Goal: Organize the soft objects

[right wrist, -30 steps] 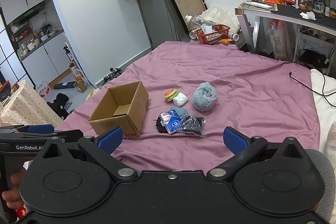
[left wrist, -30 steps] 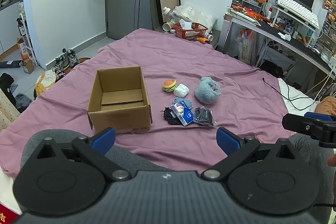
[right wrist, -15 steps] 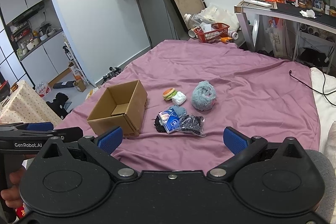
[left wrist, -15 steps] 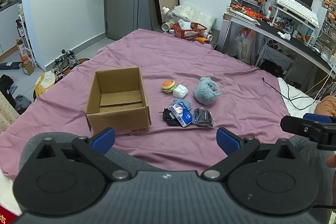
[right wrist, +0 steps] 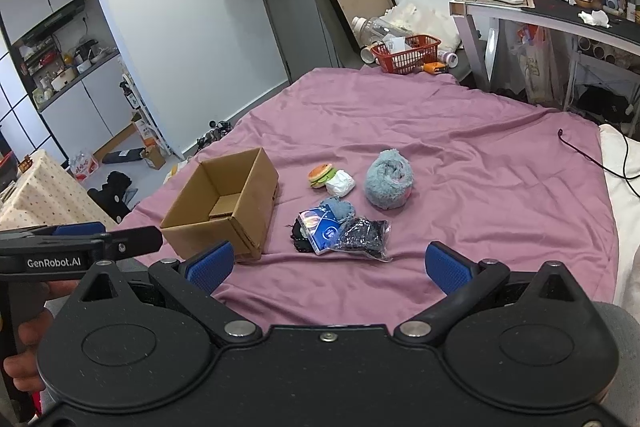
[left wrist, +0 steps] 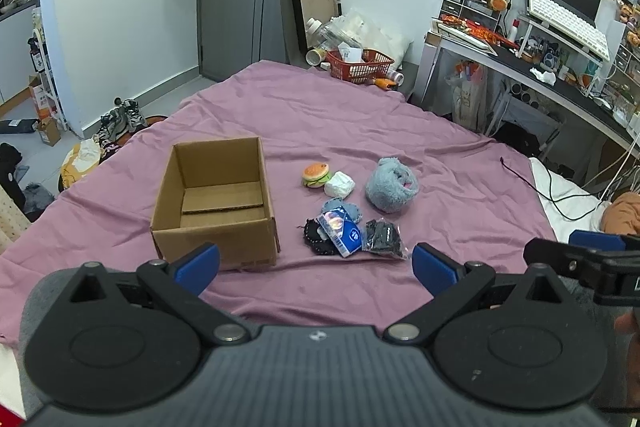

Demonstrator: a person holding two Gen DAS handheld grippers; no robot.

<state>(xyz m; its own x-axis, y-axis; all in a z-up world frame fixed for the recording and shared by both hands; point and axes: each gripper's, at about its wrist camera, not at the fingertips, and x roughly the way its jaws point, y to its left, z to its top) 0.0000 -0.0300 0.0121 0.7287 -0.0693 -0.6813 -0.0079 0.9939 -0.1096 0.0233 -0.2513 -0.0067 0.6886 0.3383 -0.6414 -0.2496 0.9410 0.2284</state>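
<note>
Both grippers, left [left wrist: 316,263] and right [right wrist: 326,265], hang wide open and empty above the near edge of the bed [left wrist: 360,123]; I judge no pickup has begun. Soft objects lie clustered right of the empty cardboard box [left wrist: 218,203]: burger toy [left wrist: 316,175], blue plush [left wrist: 391,184], tissue pack [left wrist: 340,231], bagged dark item [left wrist: 382,239]. Box mouth faces up, presumably to receive them.

Box [left wrist: 216,203] left of toy cluster [left wrist: 352,211], both on bedspread [left wrist: 360,123].
</note>
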